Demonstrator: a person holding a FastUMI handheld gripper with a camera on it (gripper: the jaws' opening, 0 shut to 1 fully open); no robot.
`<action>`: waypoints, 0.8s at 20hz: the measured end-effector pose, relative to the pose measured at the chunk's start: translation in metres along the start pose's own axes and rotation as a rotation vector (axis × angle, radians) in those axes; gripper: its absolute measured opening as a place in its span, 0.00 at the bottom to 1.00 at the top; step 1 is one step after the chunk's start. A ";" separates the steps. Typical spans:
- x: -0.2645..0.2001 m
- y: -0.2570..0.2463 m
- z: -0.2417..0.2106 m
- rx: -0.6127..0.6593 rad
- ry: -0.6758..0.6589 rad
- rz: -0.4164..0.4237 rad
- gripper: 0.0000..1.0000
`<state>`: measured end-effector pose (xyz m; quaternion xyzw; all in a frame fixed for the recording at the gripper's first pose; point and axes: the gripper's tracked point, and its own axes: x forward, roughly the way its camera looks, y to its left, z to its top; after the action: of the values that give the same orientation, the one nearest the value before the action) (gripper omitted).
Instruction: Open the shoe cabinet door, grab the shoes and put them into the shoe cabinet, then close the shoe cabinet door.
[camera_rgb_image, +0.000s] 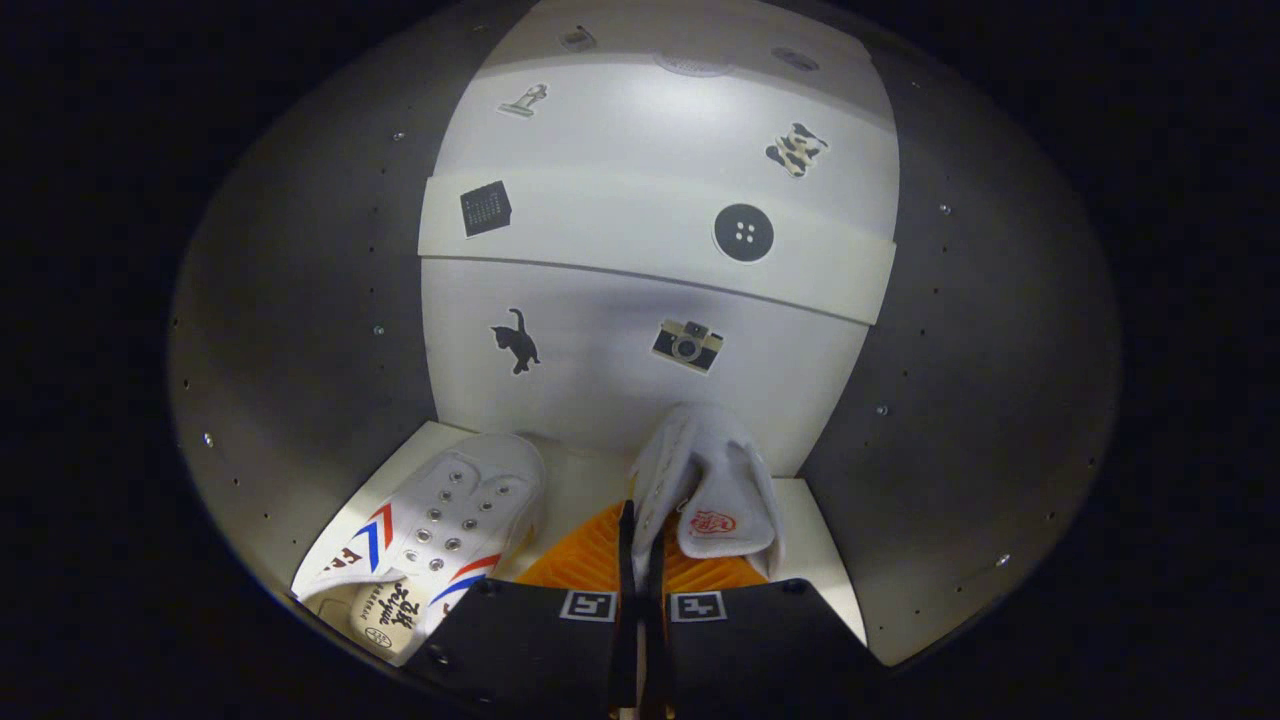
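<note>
I am looking into the shoe cabinet (300, 330), which has dark side walls and a white back panel (600, 340) with stickers. My gripper (641, 535) is shut on the upper edge of a white shoe (715, 470), whose fabric is pinched between the fingers. That shoe is crumpled and its orange ribbed sole (585, 560) shows beside the fingers. It hangs just over the pale cabinet floor (815, 530), close to the back panel. Whether it touches the floor I cannot tell. A second white shoe (450, 520) with red and blue stripes lies on the floor left of the fingers, toe toward the back.
A white shelf edge (620, 235) crosses the cabinet above the shoes, and another shelf level (660, 120) sits higher up. The side walls (980, 380) close in on both sides. A narrow strip of floor lies between the two shoes.
</note>
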<state>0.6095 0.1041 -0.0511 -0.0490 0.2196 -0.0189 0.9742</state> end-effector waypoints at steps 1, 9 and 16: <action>0.001 -0.001 -0.004 -0.007 0.010 0.001 0.06; -0.044 0.004 -0.003 -0.006 0.002 -0.007 0.68; -0.171 -0.002 0.010 0.051 -0.216 -0.062 0.98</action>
<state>0.4589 0.1128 0.0308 -0.0326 0.1112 -0.0490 0.9921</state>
